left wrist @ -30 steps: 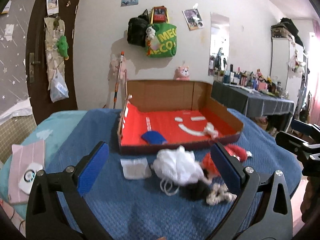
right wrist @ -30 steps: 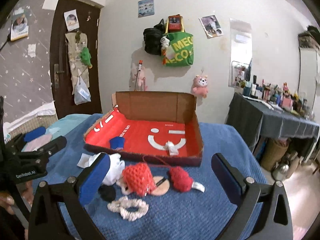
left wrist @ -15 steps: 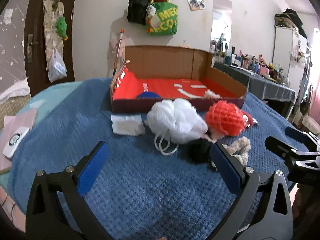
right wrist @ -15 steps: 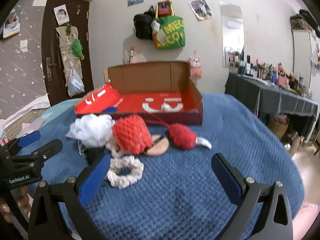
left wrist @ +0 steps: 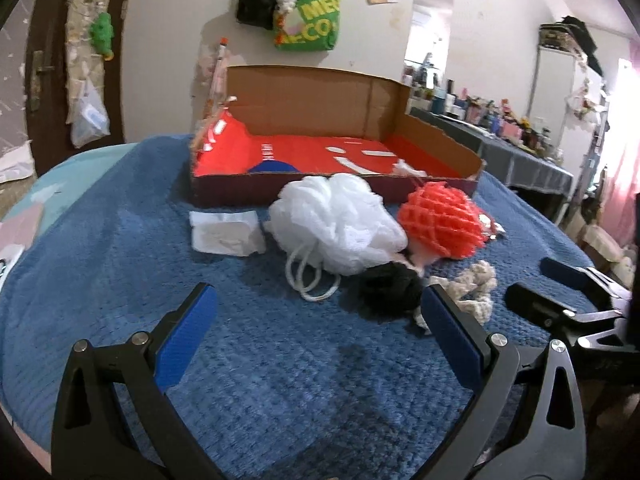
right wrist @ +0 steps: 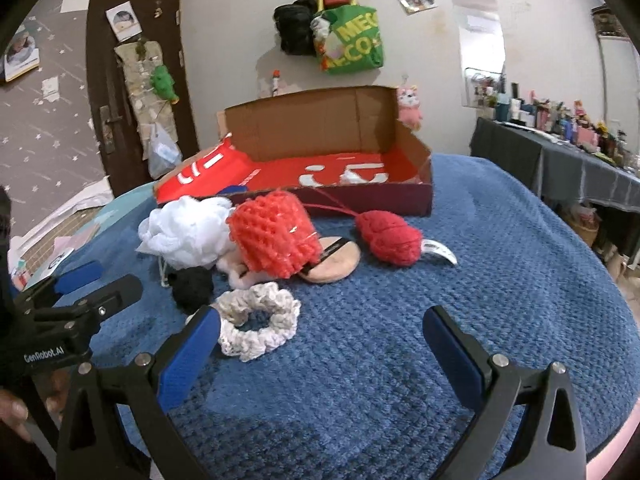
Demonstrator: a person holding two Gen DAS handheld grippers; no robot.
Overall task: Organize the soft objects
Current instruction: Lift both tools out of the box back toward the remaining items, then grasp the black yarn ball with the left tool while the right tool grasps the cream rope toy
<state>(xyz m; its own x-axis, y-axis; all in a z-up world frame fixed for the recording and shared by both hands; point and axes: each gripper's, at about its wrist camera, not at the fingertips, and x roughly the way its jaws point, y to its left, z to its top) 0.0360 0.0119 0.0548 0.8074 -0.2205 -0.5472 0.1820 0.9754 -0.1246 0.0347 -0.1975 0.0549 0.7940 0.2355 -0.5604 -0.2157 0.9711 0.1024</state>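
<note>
On a blue blanket (right wrist: 460,280), the right gripper (right wrist: 320,332) hovers with jaws wide apart, empty, just beside a cream crocheted scrunchie (right wrist: 260,328). Farther off lie a black pom-pom (right wrist: 192,288), a white mesh puff (right wrist: 184,236), a red net ball (right wrist: 276,236) and a red knitted piece (right wrist: 390,238). Beyond stands an open red-lined cardboard box (right wrist: 320,136). The left gripper (right wrist: 80,292) enters at left.

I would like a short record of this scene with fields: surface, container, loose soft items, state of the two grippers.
surface: blue blanket
container: open cardboard box, red inside, at the far side
loose items: white mesh bath pouf, red net sponge, red knitted piece, cream scrunchie, black soft item, powder puff, white folded cloth
left gripper: open, empty
right gripper: open, empty
</note>
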